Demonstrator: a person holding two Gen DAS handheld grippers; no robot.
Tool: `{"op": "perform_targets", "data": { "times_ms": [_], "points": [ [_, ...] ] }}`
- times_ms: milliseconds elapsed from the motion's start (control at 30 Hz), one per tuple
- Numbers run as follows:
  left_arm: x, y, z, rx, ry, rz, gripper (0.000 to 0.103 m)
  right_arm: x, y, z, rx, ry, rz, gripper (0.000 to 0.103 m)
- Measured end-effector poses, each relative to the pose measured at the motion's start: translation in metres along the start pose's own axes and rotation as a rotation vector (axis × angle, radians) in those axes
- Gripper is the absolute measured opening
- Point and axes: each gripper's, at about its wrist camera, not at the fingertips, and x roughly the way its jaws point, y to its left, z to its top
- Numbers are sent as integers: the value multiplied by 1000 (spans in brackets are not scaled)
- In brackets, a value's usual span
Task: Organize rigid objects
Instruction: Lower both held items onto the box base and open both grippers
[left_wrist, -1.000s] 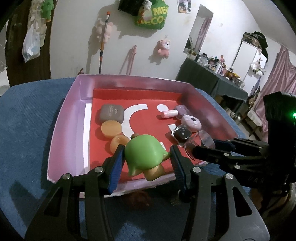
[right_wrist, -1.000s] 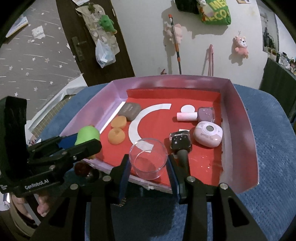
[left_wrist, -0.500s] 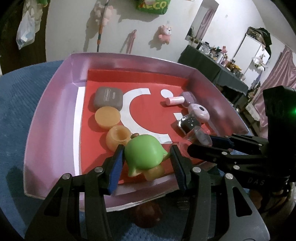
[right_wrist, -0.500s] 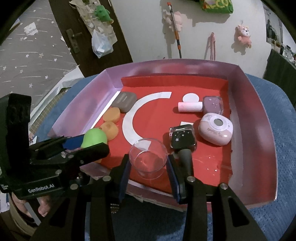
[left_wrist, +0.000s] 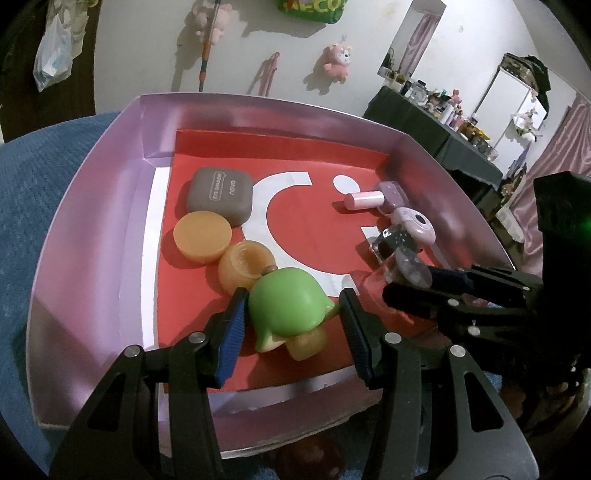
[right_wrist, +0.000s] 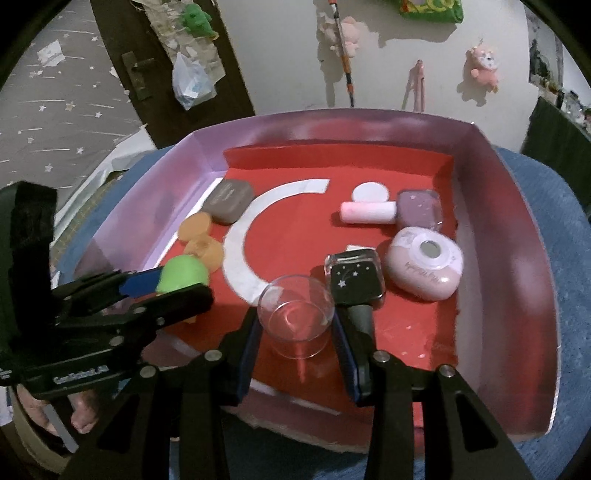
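Note:
My left gripper (left_wrist: 291, 325) is shut on a green turtle toy (left_wrist: 286, 306) and holds it over the front left of the pink tray (left_wrist: 92, 206), just in front of an orange open jar (left_wrist: 243, 264). My right gripper (right_wrist: 297, 325) is shut on a clear glass cup (right_wrist: 297, 315), held low over the tray's red floor (right_wrist: 295, 229) beside a black square bottle (right_wrist: 356, 278). The left gripper with the green toy (right_wrist: 181, 275) also shows in the right wrist view.
In the tray lie a brown case (left_wrist: 219, 194), an orange lid (left_wrist: 203, 236), a pink cylinder (right_wrist: 367, 212), a purple box (right_wrist: 419, 208) and a pink round case (right_wrist: 424, 267). The tray sits on a blue cloth (left_wrist: 33, 177). A dark table (left_wrist: 436, 129) stands behind.
Both grippers have moved forward over the tray's front wall and lower, carrying the green toy and the glass cup with them. Both grips are unchanged.

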Motion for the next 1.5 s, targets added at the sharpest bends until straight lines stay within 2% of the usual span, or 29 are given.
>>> {"op": "perform_targets", "data": {
  "times_ms": [167,400,1300,1333,1400,1500],
  "points": [
    [0,-1,0,10,-13,12,48,-3,-8,3,12,-36,-64,42],
    [0,-3,-1,11,-15,16,48,-2,-8,3,2,-40,-86,42],
    [0,-4,1,27,-30,51,49,-2,-4,2,-7,-51,-89,42],
    [-1,-4,1,24,-31,50,50,-2,-4,2,-7,-50,-87,42],
    [-2,-3,1,20,-34,49,61,-2,-3,2,-7,-50,-87,43],
    [-4,-3,1,18,-40,48,64,-3,-3,1,0,-52,-77,52]
  ]
}}
